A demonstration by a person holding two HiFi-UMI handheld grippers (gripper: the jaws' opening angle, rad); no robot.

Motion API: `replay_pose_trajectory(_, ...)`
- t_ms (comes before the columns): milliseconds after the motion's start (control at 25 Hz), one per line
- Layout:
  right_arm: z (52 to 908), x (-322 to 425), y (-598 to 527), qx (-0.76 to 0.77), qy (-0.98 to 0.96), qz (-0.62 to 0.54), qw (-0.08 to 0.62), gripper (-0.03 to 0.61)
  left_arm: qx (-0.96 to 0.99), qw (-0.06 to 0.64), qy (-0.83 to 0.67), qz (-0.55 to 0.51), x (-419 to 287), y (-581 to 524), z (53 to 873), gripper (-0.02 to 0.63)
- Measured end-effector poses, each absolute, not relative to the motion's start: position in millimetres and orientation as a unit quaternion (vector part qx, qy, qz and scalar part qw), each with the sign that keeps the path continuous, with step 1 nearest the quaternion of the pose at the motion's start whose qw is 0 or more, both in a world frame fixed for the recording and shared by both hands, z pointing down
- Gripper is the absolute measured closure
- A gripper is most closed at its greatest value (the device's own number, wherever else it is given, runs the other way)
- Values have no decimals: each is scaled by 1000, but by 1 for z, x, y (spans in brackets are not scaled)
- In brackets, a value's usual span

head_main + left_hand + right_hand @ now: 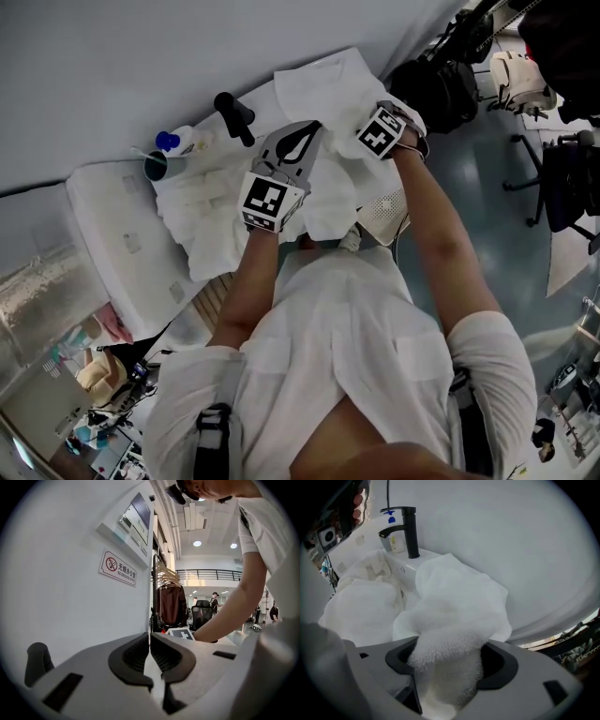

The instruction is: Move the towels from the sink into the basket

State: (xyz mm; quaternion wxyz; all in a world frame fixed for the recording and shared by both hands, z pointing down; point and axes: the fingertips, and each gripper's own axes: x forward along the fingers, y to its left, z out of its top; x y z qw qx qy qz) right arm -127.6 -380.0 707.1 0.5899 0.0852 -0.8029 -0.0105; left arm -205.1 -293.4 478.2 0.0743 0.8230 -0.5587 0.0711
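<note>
From the head view I see white towels heaped on the sink, with the left claw over them. In the left gripper view, its jaws are pressed together and empty. In the right gripper view, the right claw pinches a towel right of the tap.

holding l gripper near level w/ jaws together; pointing r gripper steeply down, jaws wide, pinching towel fold.
</note>
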Motion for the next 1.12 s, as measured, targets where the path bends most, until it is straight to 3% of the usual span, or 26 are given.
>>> replay_pose_trajectory(440, 699, -127, -366, 78, -805, -36, 587, 388, 830, 66, -549, 75, -200, -291, 474, 597)
replay_pose_trajectory(760, 692, -105, -342, 78, -811, -59, 577, 416, 828, 61, -552, 75, -195, -288, 467, 597)
replay_pose_trajectory(1120, 647, -74, -336, 137, -847, -68, 508, 422, 826, 55, -556, 76, -181, -290, 457, 597)
